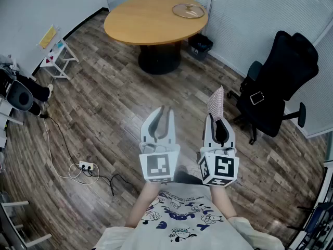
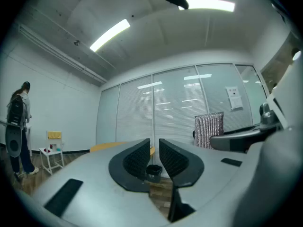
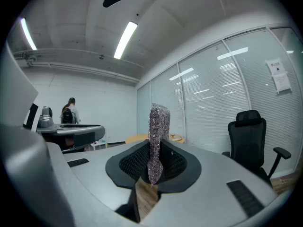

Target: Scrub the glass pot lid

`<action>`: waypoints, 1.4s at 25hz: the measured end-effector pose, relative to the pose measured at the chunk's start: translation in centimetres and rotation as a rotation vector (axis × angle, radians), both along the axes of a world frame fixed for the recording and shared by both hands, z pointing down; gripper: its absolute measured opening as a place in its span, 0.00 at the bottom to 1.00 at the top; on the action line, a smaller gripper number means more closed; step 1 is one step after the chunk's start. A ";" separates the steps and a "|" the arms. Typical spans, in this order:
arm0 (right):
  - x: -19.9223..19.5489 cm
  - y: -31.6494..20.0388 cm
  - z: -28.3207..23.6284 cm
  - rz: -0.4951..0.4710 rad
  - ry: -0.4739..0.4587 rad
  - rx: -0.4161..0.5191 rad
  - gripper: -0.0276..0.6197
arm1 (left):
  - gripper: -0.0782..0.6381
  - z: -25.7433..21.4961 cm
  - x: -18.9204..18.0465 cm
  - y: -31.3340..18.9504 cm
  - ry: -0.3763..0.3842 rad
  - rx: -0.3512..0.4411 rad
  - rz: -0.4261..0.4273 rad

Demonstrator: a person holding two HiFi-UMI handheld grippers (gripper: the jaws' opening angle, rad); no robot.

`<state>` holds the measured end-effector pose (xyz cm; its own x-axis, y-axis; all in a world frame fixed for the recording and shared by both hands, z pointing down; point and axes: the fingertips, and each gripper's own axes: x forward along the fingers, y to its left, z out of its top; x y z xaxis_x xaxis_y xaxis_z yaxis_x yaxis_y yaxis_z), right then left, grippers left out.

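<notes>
The glass pot lid (image 1: 188, 10) lies flat on the far right part of a round wooden table (image 1: 140, 22), well ahead of both grippers. My right gripper (image 1: 217, 123) is shut on a silvery mesh scrubber (image 1: 216, 102) that stands upright out of its jaws. In the right gripper view the scrubber (image 3: 158, 126) rises between the black pads of that gripper (image 3: 154, 160), with the lid (image 3: 176, 137) small behind it. My left gripper (image 1: 163, 112) is held beside it over the floor. Its jaws (image 2: 155, 148) are nearly together with only a thin slit and hold nothing.
A black trash bin (image 1: 200, 46) stands under the table's right edge. A black office chair (image 1: 276, 82) is close on the right. A white rack (image 1: 54, 56) and a power strip with cables (image 1: 86, 166) are at the left. A person (image 2: 19, 126) stands far off.
</notes>
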<state>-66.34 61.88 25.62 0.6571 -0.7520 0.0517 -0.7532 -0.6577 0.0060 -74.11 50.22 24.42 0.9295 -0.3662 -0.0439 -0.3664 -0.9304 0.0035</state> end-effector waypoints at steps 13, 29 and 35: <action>0.6 0.5 0.5 -0.003 -0.020 0.004 0.15 | 0.20 0.3 0.7 0.3 -0.006 -0.006 -0.002; 4.2 0.2 1.1 -0.065 -0.030 0.013 0.15 | 0.20 1.3 4.1 1.1 -0.018 -0.006 -0.035; 5.6 -0.2 1.6 -0.081 -0.046 0.006 0.15 | 0.20 1.7 4.8 0.4 -0.031 -0.014 -0.060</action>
